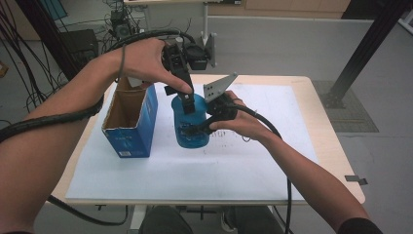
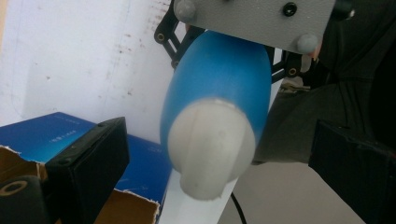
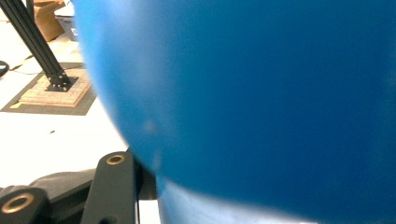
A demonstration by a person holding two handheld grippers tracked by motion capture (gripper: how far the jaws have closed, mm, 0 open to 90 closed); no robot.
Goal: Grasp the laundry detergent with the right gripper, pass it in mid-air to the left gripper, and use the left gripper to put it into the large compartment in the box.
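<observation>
Counting: one blue container (image 1: 191, 127), one blue box (image 1: 130, 123), two grippers.

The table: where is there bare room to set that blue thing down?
The white sheet lies bare along its near edge and on the right, beyond the right claw. It is crowded at left centre: the open blue box stands close beside the blue container, with the left claw above it.

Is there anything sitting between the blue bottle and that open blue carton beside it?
Nothing visible stands between them. The blue bottle, clamped by the right hand-held gripper, sits just right of the open blue carton, with only bare white sheet in the gap.
</observation>
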